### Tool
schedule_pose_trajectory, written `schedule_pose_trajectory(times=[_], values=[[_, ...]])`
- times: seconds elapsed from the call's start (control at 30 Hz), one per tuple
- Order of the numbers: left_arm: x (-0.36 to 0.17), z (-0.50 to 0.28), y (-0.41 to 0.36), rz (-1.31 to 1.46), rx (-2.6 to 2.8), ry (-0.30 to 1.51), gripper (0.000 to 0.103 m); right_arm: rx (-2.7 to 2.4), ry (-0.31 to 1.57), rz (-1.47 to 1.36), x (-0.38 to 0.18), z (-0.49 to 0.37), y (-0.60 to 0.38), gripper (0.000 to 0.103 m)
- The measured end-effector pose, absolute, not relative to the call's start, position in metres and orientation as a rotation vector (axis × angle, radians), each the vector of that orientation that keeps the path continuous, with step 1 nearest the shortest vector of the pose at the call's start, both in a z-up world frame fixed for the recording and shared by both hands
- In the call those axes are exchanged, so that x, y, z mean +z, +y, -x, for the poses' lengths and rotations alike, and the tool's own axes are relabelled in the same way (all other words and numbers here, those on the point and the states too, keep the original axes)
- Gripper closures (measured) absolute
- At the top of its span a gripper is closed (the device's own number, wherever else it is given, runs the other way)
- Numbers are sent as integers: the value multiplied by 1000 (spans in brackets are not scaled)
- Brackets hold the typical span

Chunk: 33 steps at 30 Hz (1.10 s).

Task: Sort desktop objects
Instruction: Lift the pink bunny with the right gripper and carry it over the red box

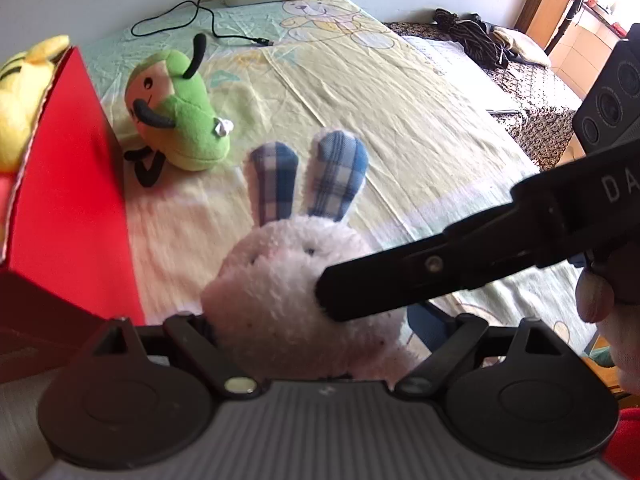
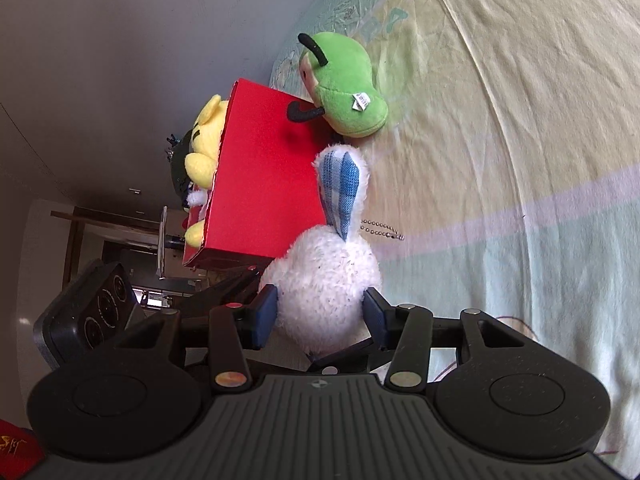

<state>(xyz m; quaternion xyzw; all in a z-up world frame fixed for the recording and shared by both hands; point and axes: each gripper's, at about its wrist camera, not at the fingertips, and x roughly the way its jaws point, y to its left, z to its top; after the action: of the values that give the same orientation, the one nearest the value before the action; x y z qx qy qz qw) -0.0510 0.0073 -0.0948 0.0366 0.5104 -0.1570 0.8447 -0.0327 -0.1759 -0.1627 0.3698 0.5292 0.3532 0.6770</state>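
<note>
So the right tool has its 2 pads squeezing the white bunny, left tool's grip I can't tell, lift it high over the red box rim.

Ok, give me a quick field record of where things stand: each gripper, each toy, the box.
left gripper: rabbit lies between its fingers; grip hidden, cannot tell
right gripper: blue pads either side of the rabbit, touching its fur
rabbit: white, checked ears, at both grippers, beside the red box
red box: on the bedsheet, open
yellow toy: inside the box, sticking out
green toy: on the bedsheet, beside the box
bead chain: on the sheet by the rabbit
</note>
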Motion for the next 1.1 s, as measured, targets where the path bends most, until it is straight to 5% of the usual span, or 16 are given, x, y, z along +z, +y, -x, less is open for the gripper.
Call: schedule_pose_trajectory(times=[0.57,1.1], values=[[-58,115,130,-93,-419,1018,14,872,1170,-753,-127,83,-61,53],[4,142,252,-68,-431,831,13,959,969,-708,-69,89,46,53]])
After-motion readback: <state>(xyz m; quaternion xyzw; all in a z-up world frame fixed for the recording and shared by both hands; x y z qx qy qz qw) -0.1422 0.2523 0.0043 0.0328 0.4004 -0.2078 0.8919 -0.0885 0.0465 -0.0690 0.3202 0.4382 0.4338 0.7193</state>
